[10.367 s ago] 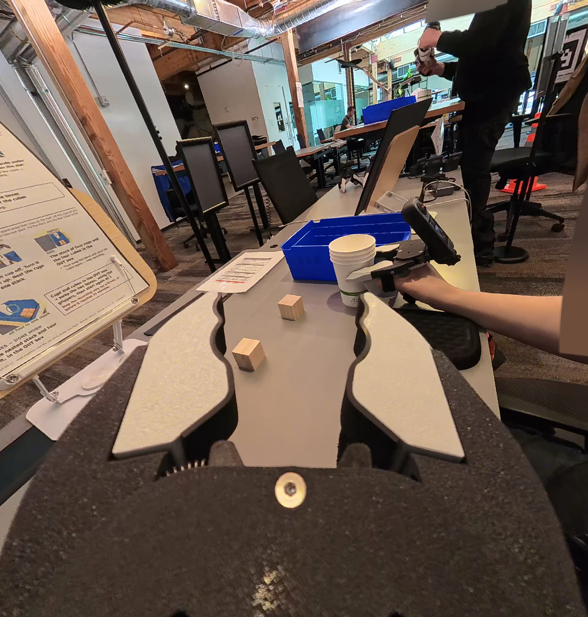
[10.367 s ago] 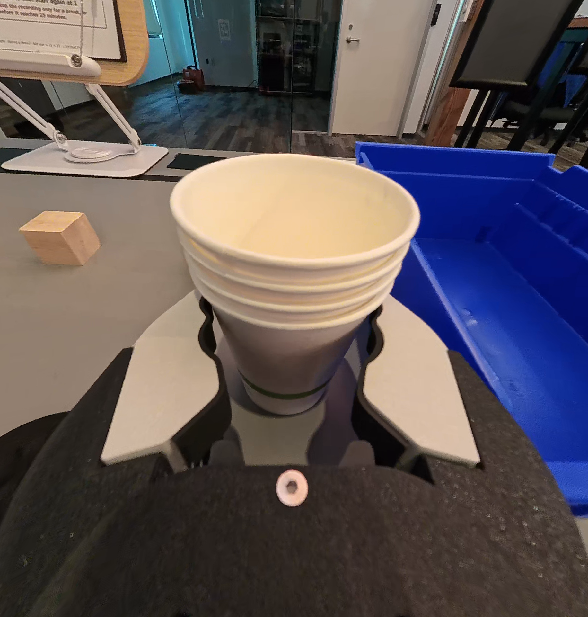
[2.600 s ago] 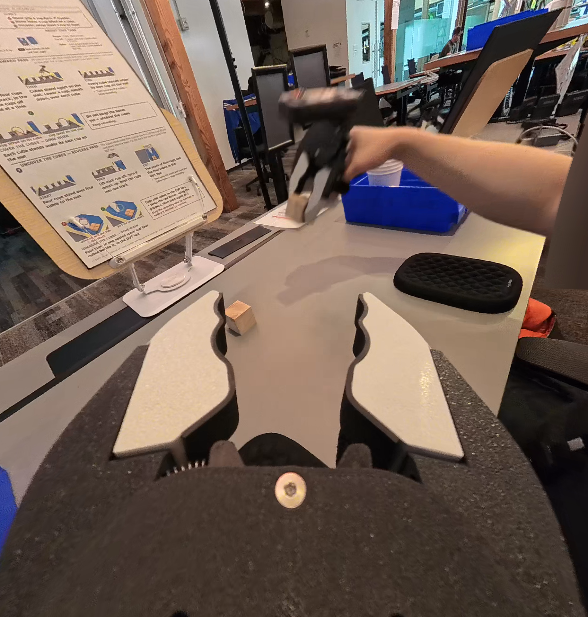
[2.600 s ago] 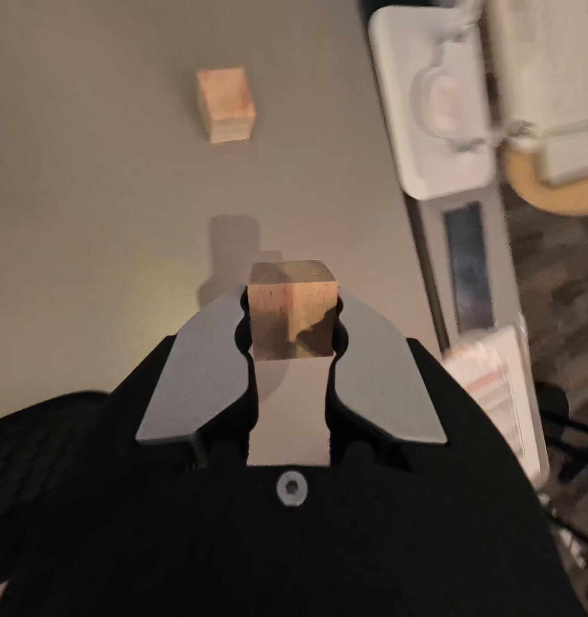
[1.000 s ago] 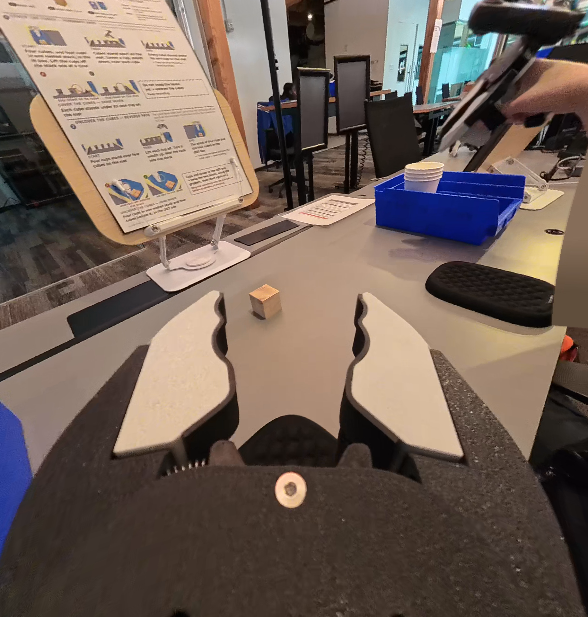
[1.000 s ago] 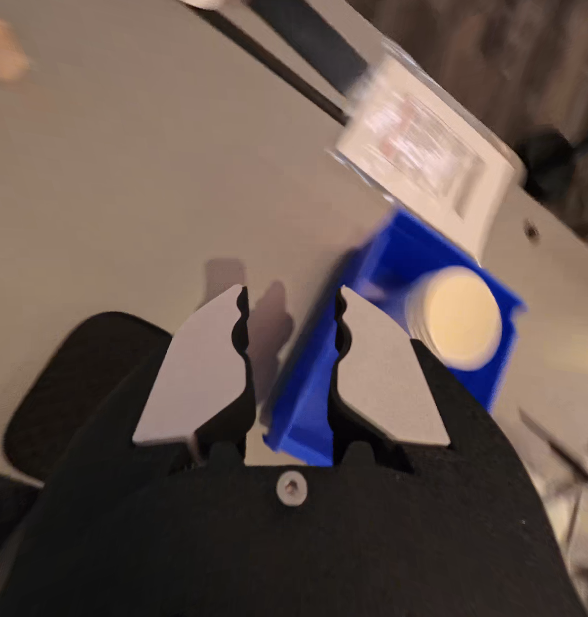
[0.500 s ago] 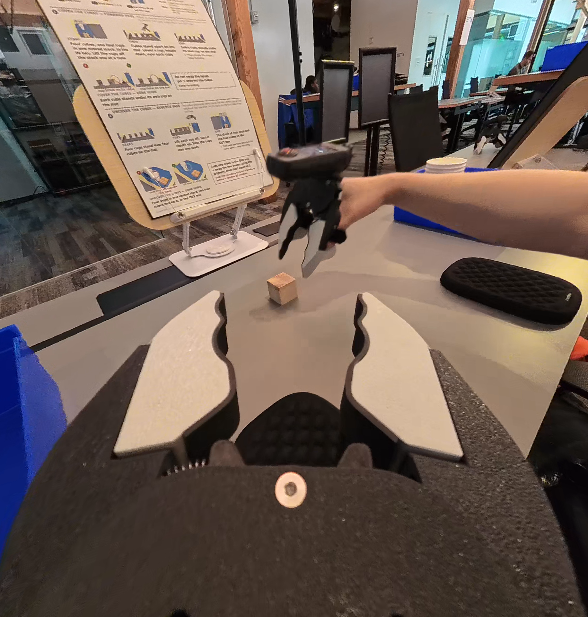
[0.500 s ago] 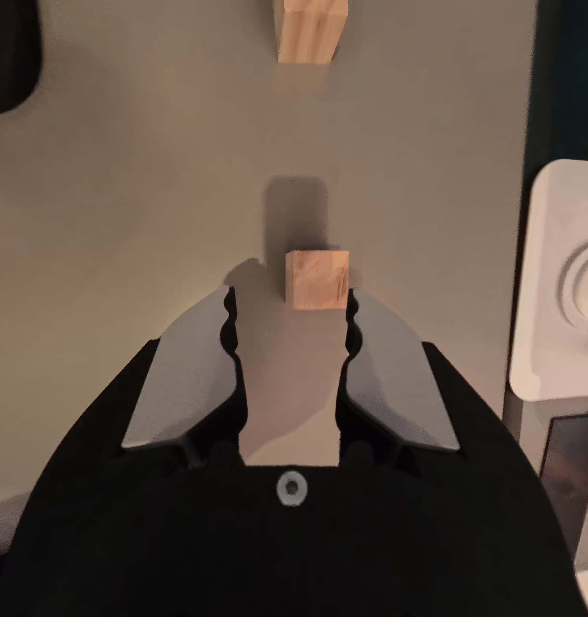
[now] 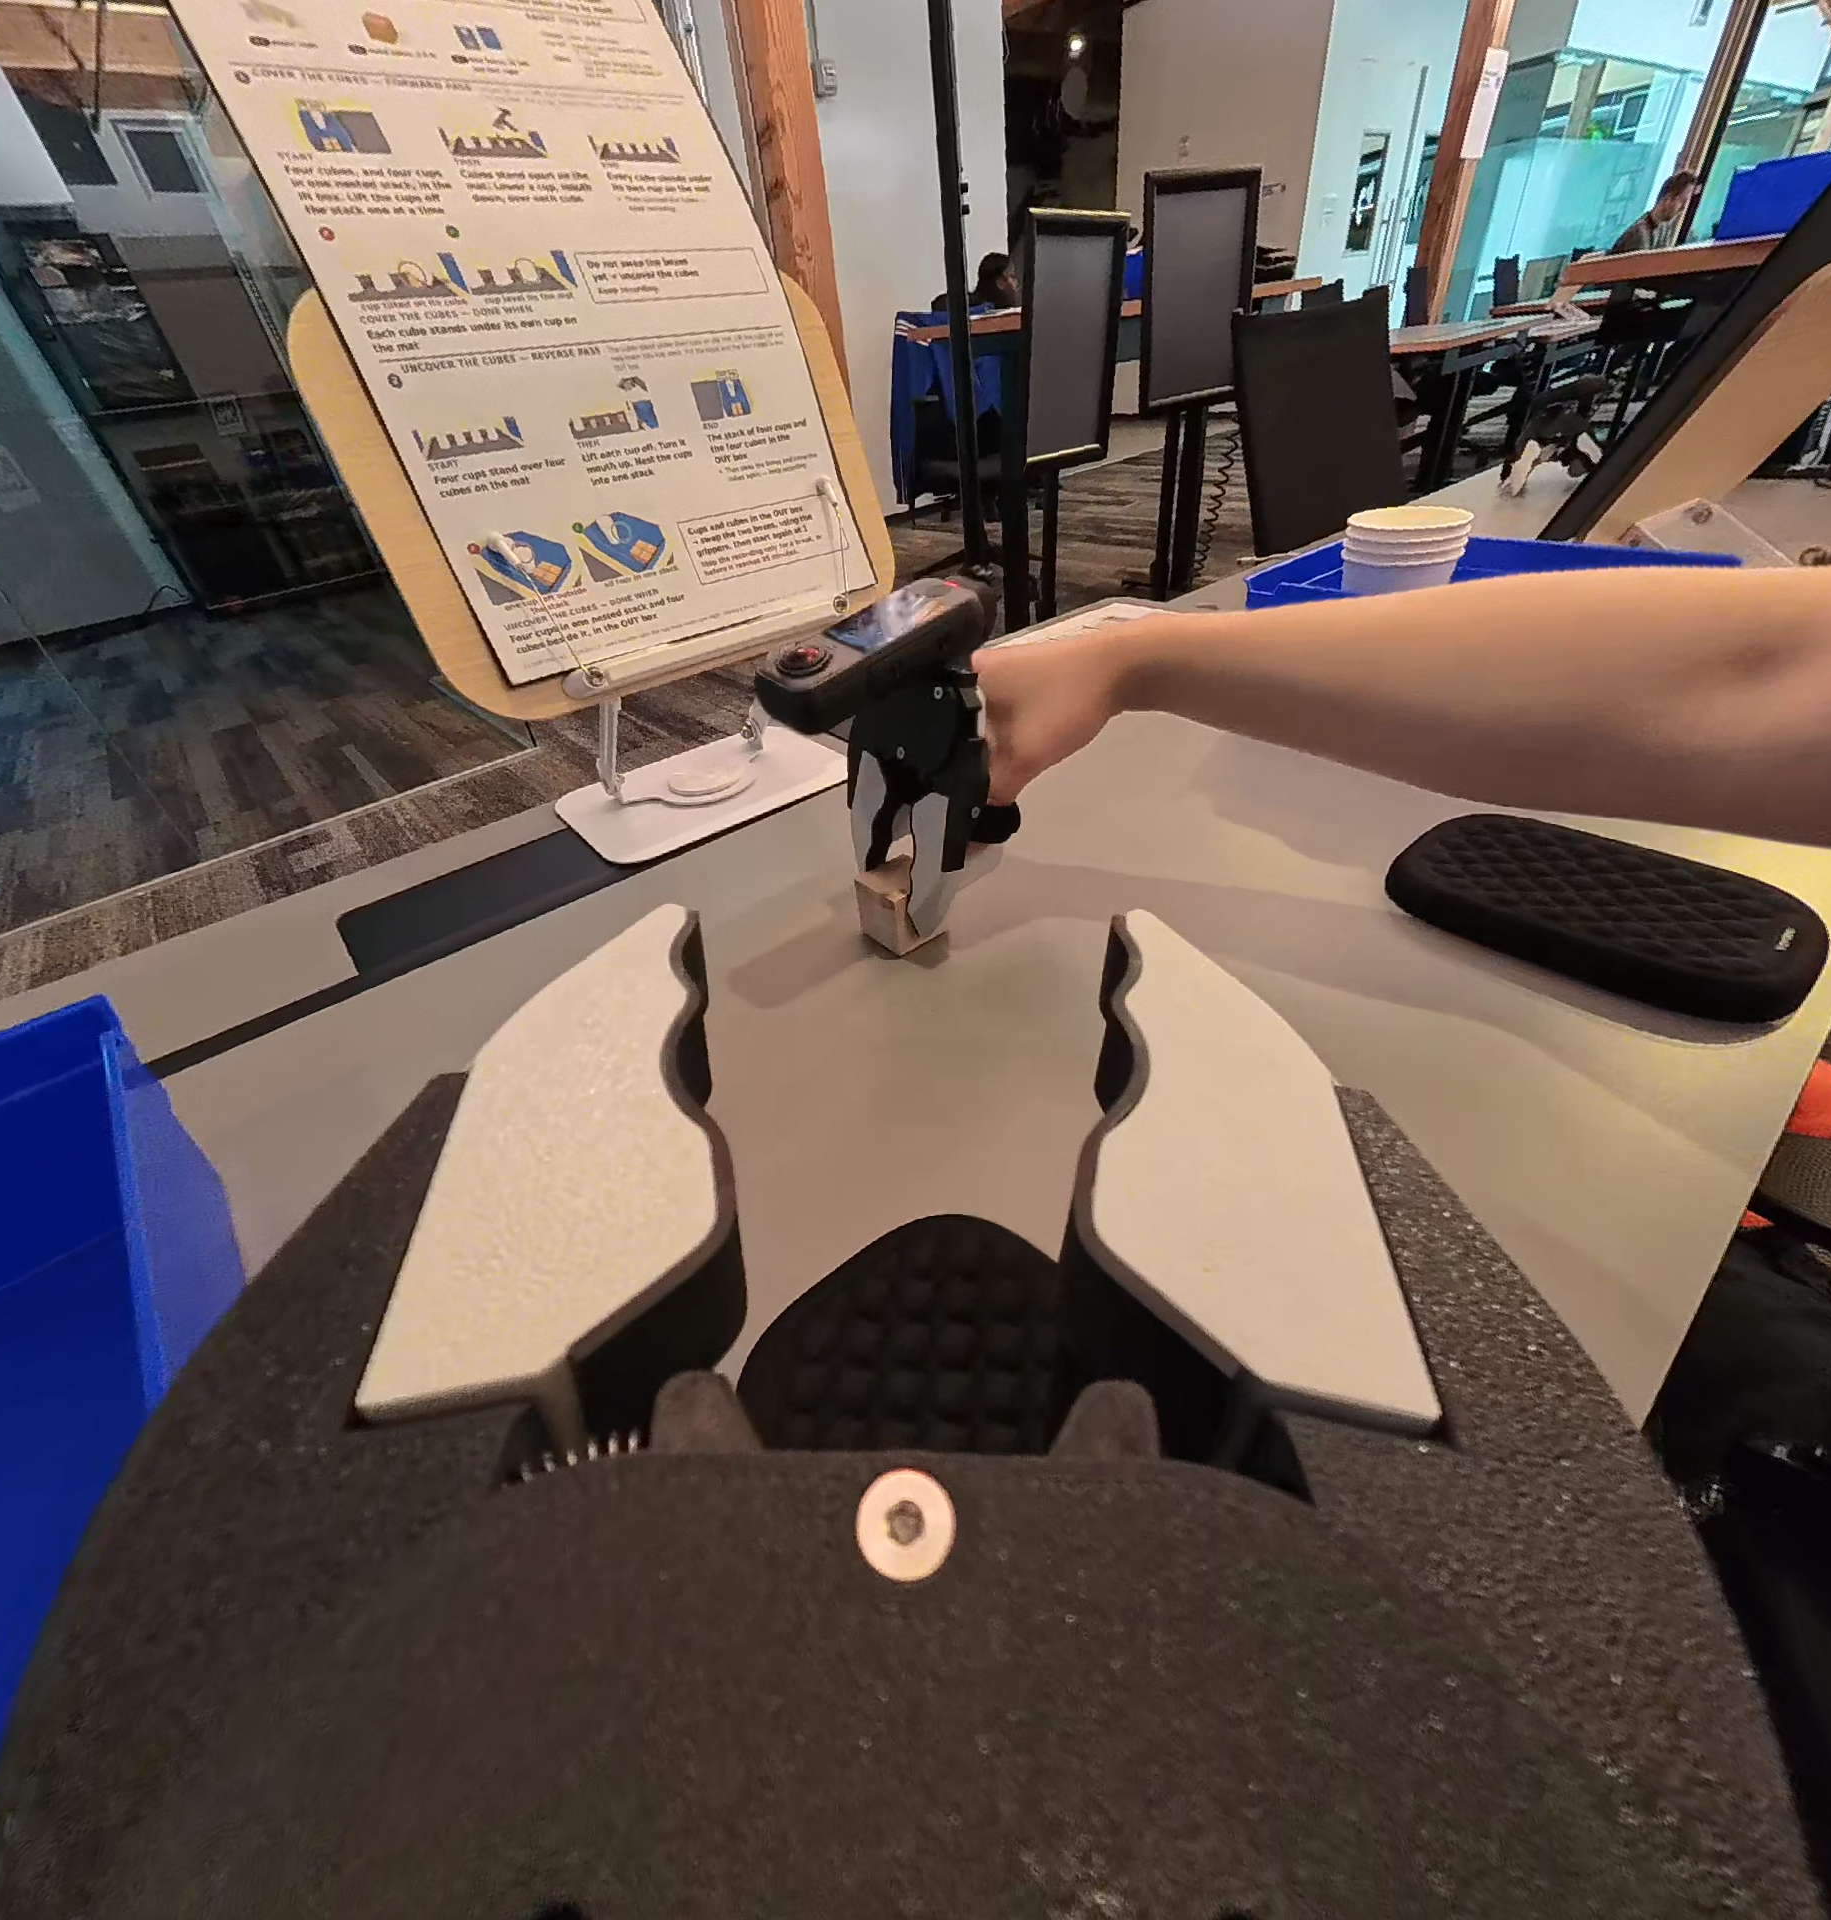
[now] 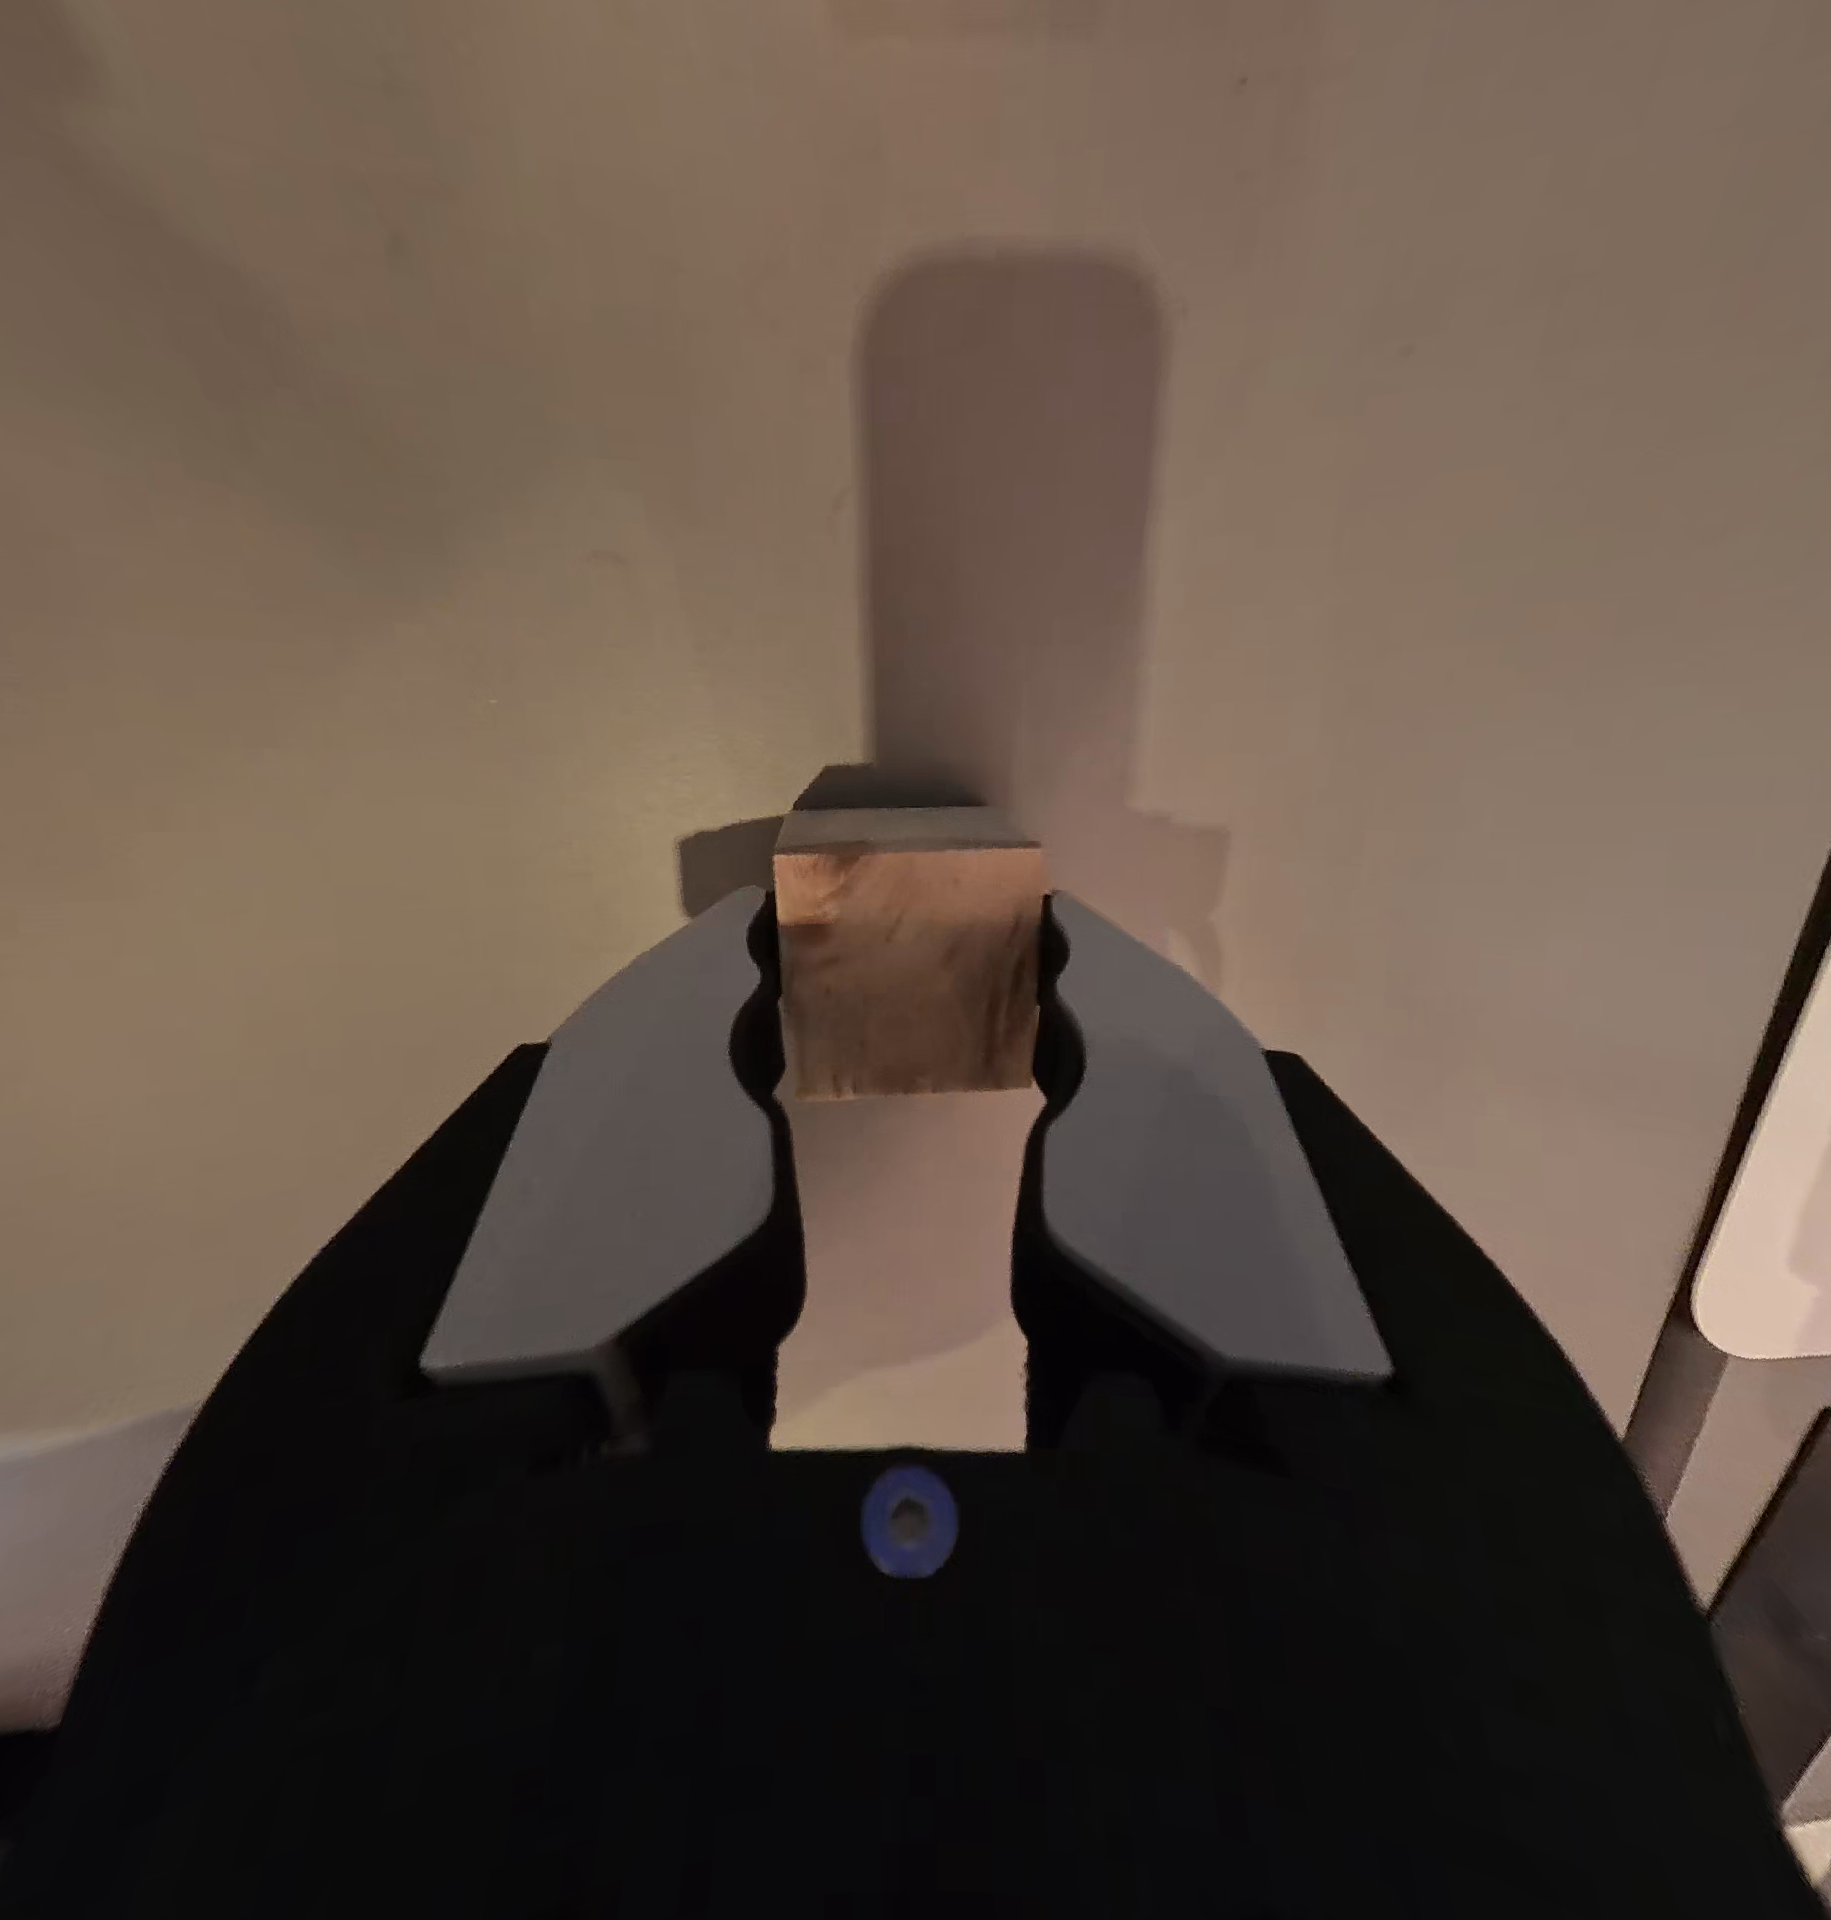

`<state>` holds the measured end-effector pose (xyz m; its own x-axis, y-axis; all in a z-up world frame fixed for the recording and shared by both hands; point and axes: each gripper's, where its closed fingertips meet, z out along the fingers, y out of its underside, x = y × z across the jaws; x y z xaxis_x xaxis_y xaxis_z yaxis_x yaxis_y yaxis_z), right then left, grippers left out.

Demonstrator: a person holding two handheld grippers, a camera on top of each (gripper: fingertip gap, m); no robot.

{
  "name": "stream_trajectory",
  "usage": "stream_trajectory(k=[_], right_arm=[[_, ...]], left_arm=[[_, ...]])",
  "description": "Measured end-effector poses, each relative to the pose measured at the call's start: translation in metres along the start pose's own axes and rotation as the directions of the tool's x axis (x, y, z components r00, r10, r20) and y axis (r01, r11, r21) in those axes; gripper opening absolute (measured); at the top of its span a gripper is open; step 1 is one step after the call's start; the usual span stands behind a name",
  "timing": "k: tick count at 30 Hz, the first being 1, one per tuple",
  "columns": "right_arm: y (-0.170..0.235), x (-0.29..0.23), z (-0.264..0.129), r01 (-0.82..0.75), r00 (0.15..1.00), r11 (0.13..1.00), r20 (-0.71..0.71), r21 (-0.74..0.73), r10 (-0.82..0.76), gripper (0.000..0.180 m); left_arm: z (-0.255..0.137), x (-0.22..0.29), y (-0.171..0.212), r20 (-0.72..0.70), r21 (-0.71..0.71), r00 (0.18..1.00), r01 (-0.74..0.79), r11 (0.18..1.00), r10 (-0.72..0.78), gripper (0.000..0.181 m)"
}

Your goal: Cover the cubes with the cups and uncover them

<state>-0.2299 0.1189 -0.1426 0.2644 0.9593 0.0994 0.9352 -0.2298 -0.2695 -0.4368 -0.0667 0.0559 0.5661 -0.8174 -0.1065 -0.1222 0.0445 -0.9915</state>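
Since half a second ago our right gripper (image 10: pixel 909 940) has dropped around the wooden cube (image 10: pixel 909 987).
We see the cube sitting on the grey bench (image 9: pixel 994 1060) toward its far edge, near the white stand base (image 9: pixel 703 795), with our right fingers (image 10: pixel 630 1132) pressed against its two sides. Our left gripper (image 9: pixel 900 987) hangs spread wide and empty over the near edge. Nested cups (image 9: pixel 1404 545) stand in the blue bin (image 9: pixel 1295 587) at the far right corner.

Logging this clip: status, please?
Left hand-held gripper open, empty. Right hand-held gripper shut on wooden cube, cube on table. Nothing in the way.
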Motion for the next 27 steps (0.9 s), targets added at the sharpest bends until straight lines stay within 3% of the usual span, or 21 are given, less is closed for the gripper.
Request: stream_trajectory(k=[4, 7, 10, 12, 16, 18, 21, 24, 27], right_arm=[[0.0, -0.003, -0.039, -0.032, 0.998, 0.994, -0.058, 0.108, 0.038, 0.045], [0.02, -0.006, -0.107, -0.099, 0.981, 0.976, -0.144, 0.195, 0.129, 0.045], [0.069, -0.017, -0.193, -0.221, 0.92, 0.933, -0.258, 0.285, 0.296, 0.045], [0.122, -0.027, -0.249, -0.334, 0.829, 0.879, -0.339, 0.34, 0.446, 0.045], [0.288, -0.055, -0.323, -0.654, 0.492, 0.683, -0.504, 0.325, 0.71, 0.045], [0.366, -0.076, -0.326, -0.777, 0.363, 0.551, -0.497, 0.305, 0.788, 0.045], [0.452, -0.108, -0.295, -0.892, 0.235, 0.362, -0.407, 0.271, 0.883, 0.045], [0.509, -0.135, -0.256, -0.95, 0.147, 0.235, -0.371, 0.206, 0.917, 0.045], [0.538, -0.146, -0.228, -0.97, 0.088, 0.157, -0.333, 0.186, 0.939, 0.045]], left_arm=[[0.002, 0.004, -0.003, -0.012, -0.002, 1.0, -0.015, 1.0, 0.015, 0.073], [0.004, 0.008, -0.004, -0.031, 0.006, 0.999, -0.021, 1.0, 0.022, 0.072], [0.007, 0.01, -0.003, -0.055, 0.014, 0.998, -0.021, 1.0, 0.022, 0.072], [0.009, 0.011, 0.0, -0.065, 0.016, 0.998, -0.016, 1.0, 0.017, 0.072], [0.014, 0.01, 0.006, -0.081, 0.009, 0.997, 0.002, 1.0, -0.001, 0.072], [0.019, 0.011, 0.005, -0.091, 0.015, 0.996, 0.007, 1.0, -0.006, 0.072], [0.026, 0.017, 0.002, -0.117, 0.022, 0.993, 0.007, 1.0, -0.004, 0.072], [0.031, 0.022, 0.0, -0.126, 0.013, 0.992, -0.01, 1.0, 0.011, 0.072], [0.035, 0.026, -0.004, -0.131, 0.009, 0.991, -0.022, 1.0, 0.022, 0.072]])
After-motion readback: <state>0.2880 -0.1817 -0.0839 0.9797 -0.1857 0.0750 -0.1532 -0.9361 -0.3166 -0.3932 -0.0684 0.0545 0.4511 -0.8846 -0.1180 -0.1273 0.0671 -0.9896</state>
